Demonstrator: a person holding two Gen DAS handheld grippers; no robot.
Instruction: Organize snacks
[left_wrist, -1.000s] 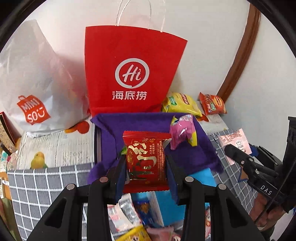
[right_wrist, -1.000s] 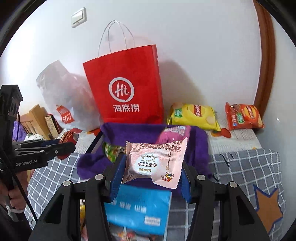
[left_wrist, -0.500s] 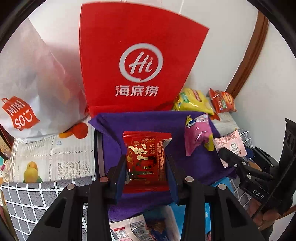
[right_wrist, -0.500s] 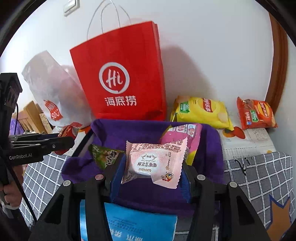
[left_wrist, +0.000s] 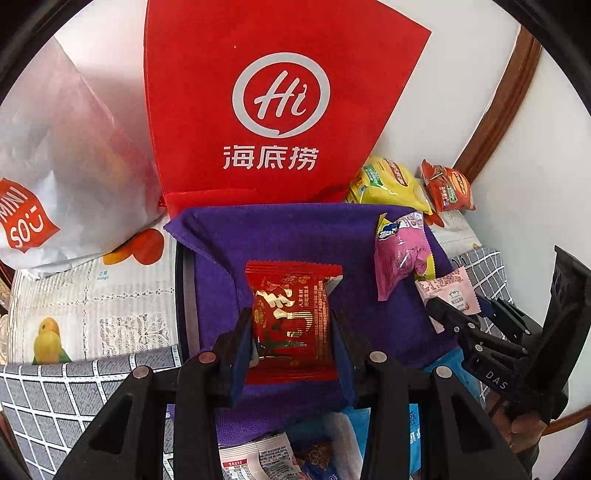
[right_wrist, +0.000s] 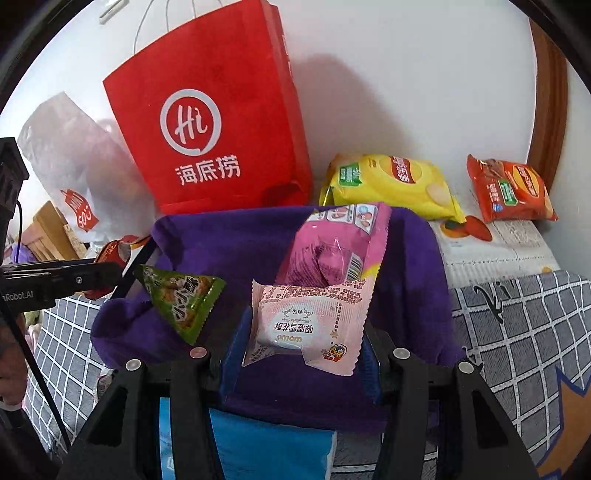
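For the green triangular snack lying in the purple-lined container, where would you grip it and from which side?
Grip the green triangular packet across its narrow lower tip, coming from above on the near side. It lies flat and loose on the purple cloth, the wide end faces away, and the tip points toward the right gripper, which is shut on the pink packet.

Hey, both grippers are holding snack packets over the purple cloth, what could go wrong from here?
The left gripper and right gripper hang close together, so they might bump. The pale pink packet could drop onto the magenta bag instead of bare purple cloth. The red packet may slide off near the cloth's edge.
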